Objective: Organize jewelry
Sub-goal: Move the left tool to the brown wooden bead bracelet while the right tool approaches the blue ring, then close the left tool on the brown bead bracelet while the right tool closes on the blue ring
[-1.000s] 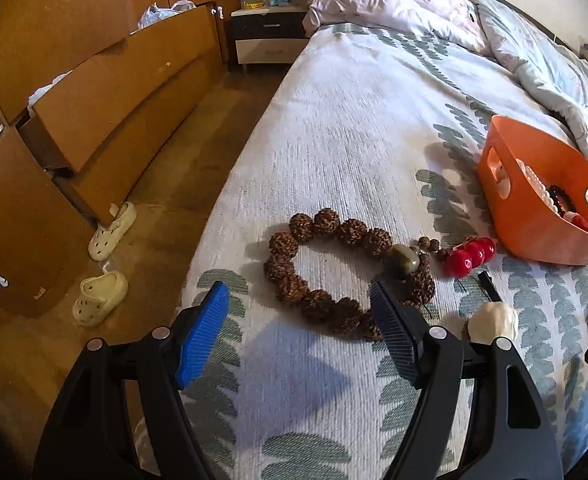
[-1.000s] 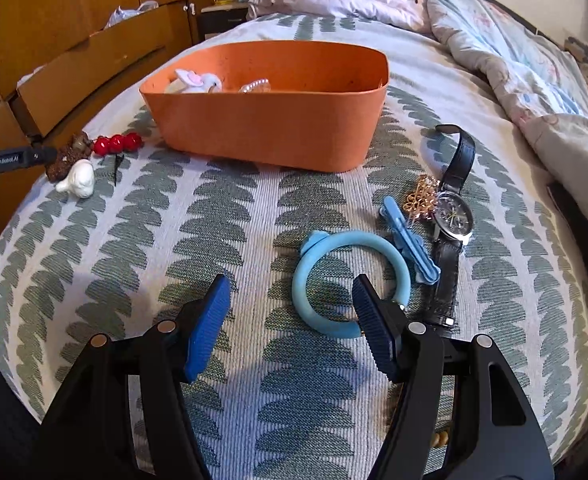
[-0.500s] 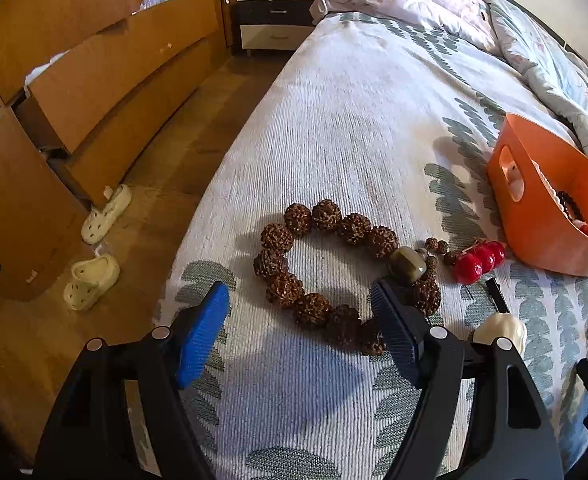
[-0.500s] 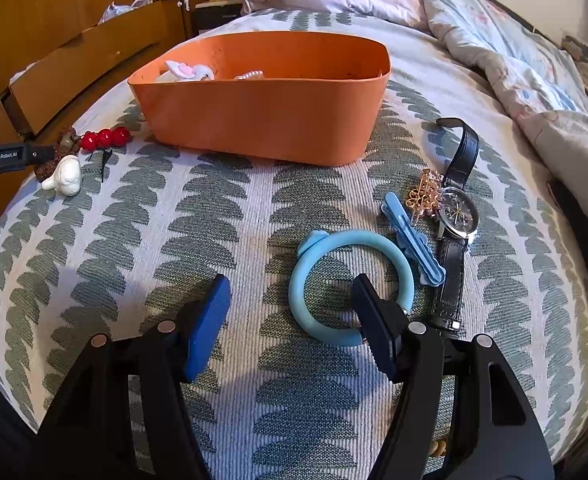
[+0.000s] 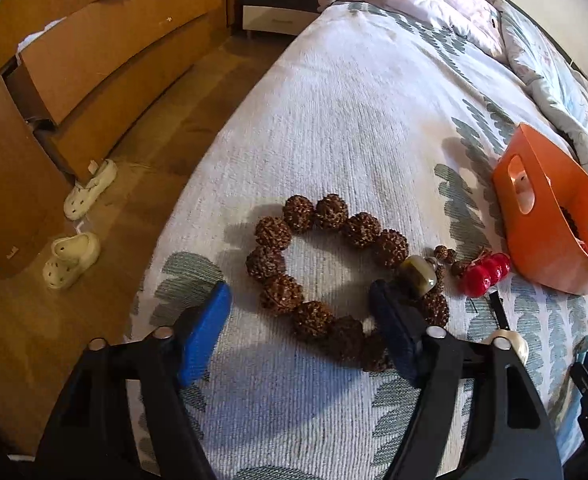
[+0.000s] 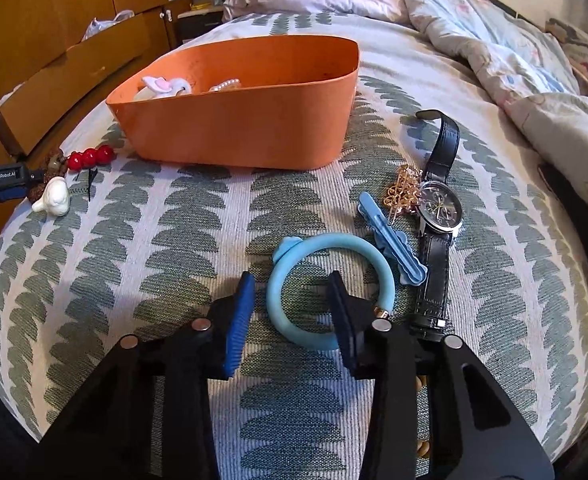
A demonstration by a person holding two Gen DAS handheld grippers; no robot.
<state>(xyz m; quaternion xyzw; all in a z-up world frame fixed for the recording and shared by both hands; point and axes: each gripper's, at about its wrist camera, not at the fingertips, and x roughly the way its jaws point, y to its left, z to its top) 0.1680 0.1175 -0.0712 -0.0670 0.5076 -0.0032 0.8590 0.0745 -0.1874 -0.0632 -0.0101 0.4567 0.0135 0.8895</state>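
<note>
A brown bead bracelet lies on the bed in the left wrist view. My left gripper is open around its near side, the right finger over its beads. An orange basket with several items inside stands to the right, also seen in the right wrist view. My right gripper is open, its right finger inside a light blue bangle, the left finger outside its rim. Beside the bangle lie a blue hair clip, a gold chain and a black watch.
Red beads and a white figurine lie between bracelet and basket. The bed's left edge drops to a wooden floor with slippers and open drawers. A crumpled quilt lies at the back right.
My left gripper has moved forward over the bead bracelet. My right gripper has closed in on the blue bangle, and its jaws have narrowed somewhat.
</note>
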